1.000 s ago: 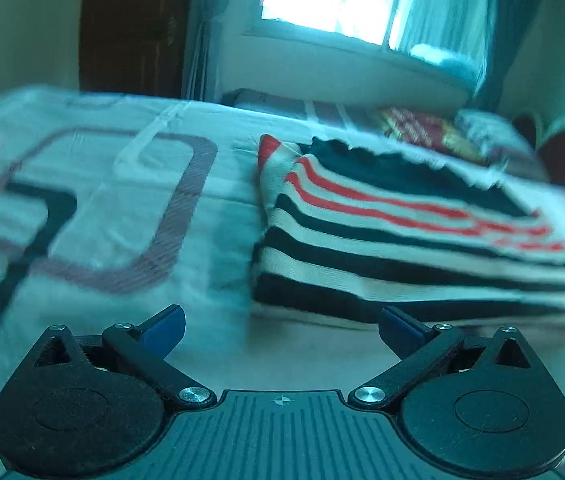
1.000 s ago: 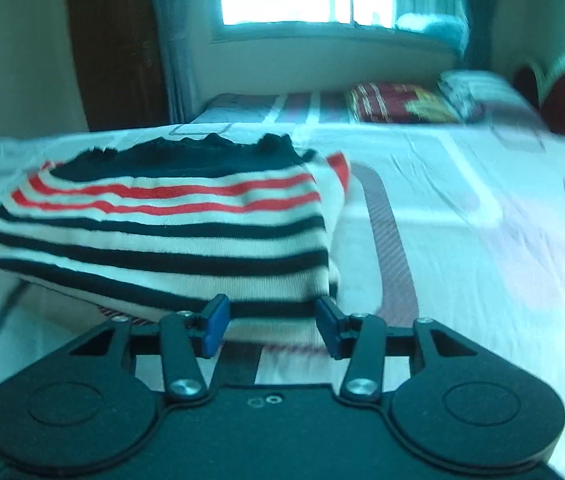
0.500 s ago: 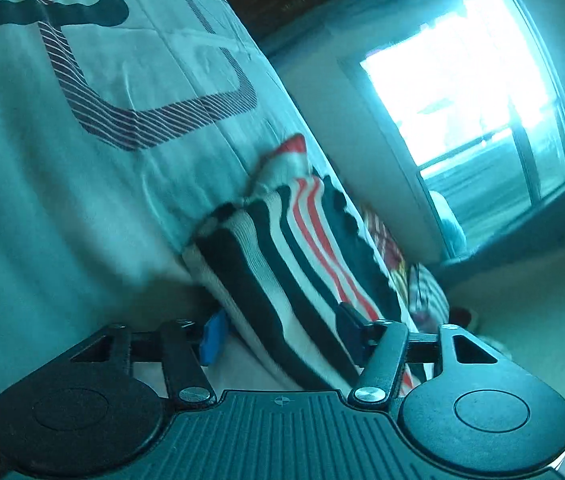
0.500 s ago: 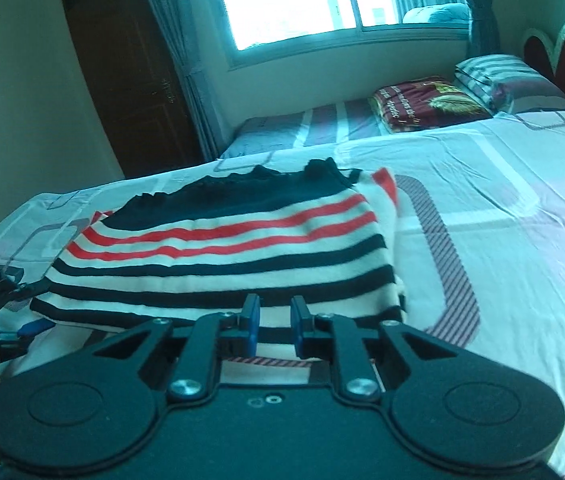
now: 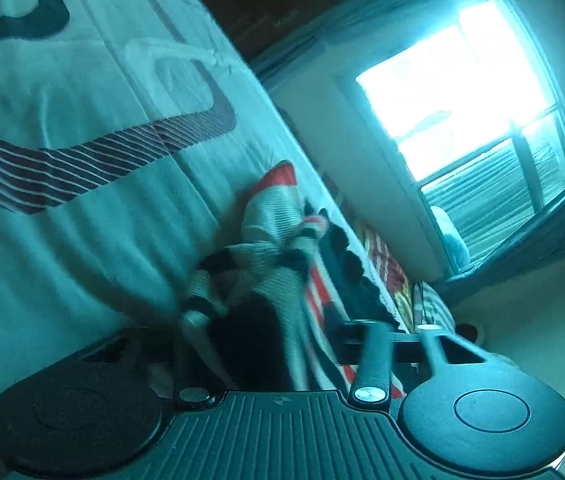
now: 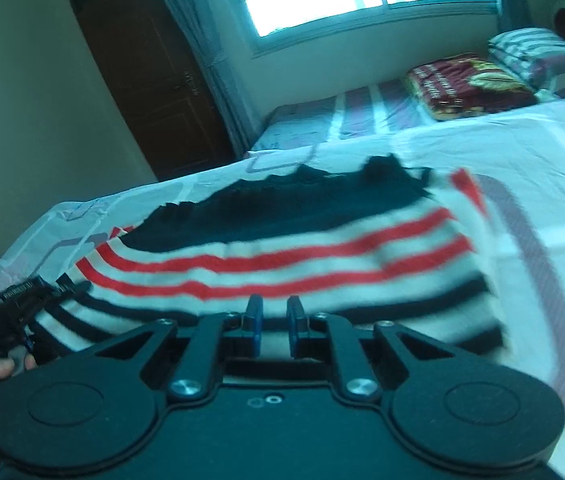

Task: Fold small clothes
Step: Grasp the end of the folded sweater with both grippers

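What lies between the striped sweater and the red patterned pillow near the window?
In the right wrist view, only bedsheet lies between the striped sweater and the red patterned pillow; nothing else rests on that stretch.

I see the striped garment (image 6: 282, 256) lying folded on the patterned bedsheet, a knit in white, black and red bands with a dark ruffled edge along its far side. Its near hem is raised off the sheet, and from the left wrist view its left end (image 5: 270, 248) is bunched and crumpled
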A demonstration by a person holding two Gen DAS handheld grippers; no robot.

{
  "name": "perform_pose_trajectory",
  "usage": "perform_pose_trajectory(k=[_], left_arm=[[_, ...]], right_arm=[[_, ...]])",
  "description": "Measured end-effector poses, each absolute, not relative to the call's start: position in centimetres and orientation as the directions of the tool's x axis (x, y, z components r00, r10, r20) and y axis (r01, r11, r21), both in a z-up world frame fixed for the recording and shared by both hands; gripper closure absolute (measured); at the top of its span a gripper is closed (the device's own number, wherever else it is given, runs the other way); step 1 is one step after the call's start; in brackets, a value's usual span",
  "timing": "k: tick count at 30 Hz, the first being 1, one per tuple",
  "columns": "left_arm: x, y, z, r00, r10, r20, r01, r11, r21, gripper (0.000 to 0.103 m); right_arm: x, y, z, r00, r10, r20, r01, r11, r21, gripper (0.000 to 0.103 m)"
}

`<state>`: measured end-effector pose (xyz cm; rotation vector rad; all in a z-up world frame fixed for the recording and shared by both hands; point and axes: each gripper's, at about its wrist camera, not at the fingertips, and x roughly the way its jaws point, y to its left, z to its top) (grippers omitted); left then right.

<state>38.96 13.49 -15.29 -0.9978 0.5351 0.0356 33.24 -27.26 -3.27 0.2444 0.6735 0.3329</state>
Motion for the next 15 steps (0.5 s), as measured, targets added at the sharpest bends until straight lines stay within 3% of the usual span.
perform_pose_trajectory(k=[6, 9, 12, 15], left_arm=[[38.0, 14.7, -16.6, 0.899, -0.252, -0.358, -0.226, 0.433, -0.872, 0.083], [36.2, 14.4, -16.9, 0.926, -0.23, -0.299, -0.189, 0.405, -0.895, 0.084], [36.1, 14.2, -17.6, 0.927, -0.219, -0.306, -0.193, 0.422, -0.886, 0.084], [36.7, 14.3, -17.3, 0.919, -0.229, -0.321, -0.207, 0.412, -0.888, 0.084]], right_arm=[[36.5, -23.6, -4.6, 0.697, 0.429, -0.574, -0.283, 0.901, 0.33, 0.092], [36.9, -22.6, -4.9, 0.681, 0.435, -0.589, -0.306, 0.9, 0.31, 0.092], [37.4, -22.3, -6.1, 0.662, 0.408, -0.629, -0.298, 0.913, 0.278, 0.101], [37.5, -22.6, -6.1, 0.658, 0.417, -0.627, -0.302, 0.909, 0.288, 0.102]])
